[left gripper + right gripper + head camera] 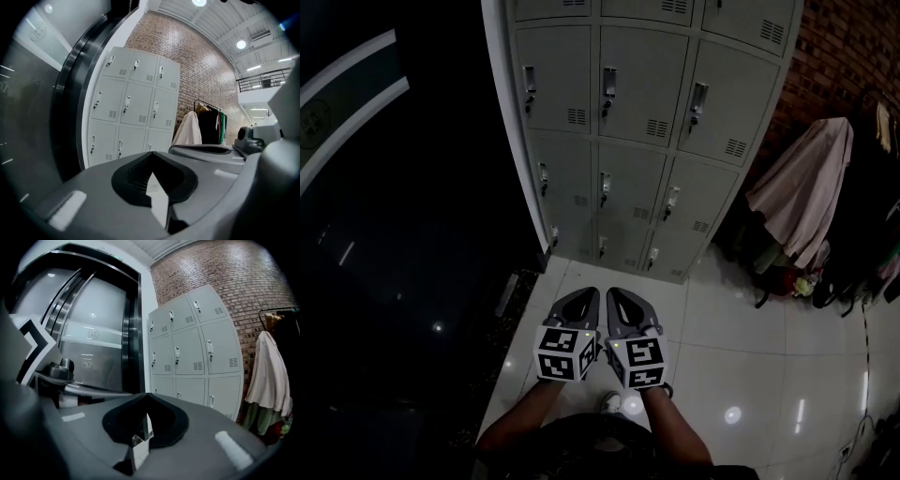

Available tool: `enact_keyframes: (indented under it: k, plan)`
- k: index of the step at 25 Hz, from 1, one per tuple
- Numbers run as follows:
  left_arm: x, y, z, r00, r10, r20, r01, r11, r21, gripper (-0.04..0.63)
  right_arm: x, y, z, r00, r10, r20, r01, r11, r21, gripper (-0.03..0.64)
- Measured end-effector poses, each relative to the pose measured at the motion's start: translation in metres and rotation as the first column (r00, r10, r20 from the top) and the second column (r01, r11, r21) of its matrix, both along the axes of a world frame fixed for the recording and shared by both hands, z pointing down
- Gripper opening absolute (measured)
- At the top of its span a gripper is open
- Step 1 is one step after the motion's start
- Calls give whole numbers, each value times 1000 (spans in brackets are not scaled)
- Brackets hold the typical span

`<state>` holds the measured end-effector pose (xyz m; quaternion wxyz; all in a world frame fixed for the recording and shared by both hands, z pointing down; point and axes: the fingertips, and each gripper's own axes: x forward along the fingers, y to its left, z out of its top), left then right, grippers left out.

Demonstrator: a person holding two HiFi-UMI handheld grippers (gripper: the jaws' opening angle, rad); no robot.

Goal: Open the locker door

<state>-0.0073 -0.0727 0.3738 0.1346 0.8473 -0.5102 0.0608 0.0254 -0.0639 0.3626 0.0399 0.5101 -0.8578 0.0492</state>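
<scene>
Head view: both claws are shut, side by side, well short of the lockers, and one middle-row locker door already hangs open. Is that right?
Not quite: no door hangs open. The head view shows every visible door of the lockers closed. The rest holds: left claw and right claw are shut, side by side, short of the lockers.

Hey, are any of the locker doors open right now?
Shut: every visible door of the locker bank sits flush with its frame.

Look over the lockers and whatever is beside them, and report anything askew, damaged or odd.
Nothing stands out. The locker bank looks shut and flush all over its visible front, with no dents or gaps showing, and the pale coat hangs neatly to its right.
</scene>
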Motion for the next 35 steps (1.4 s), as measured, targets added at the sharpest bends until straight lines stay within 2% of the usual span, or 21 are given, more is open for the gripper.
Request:
enact_keyframes:
  k: [7, 18, 25, 35]
  plan:
    - [23, -33, 7, 1000, -15, 26, 15, 1000, 4, 5, 22, -34, 6, 999, -36, 16, 36, 999, 7, 0]
    - [25, -87, 11, 998, -51, 25, 51, 999, 12, 5, 25, -88, 14, 997, -68, 23, 67, 998, 8, 0]
    - [10, -142, 26, 999, -51, 4, 50, 999, 17, 5, 10, -147, 28, 998, -65, 5, 64, 998, 18, 0]
    - [-26, -258, 39, 1000, -25, -8, 25, 999, 27, 5, -22, -267, 47, 1000, -15, 11, 15, 999, 37, 0]
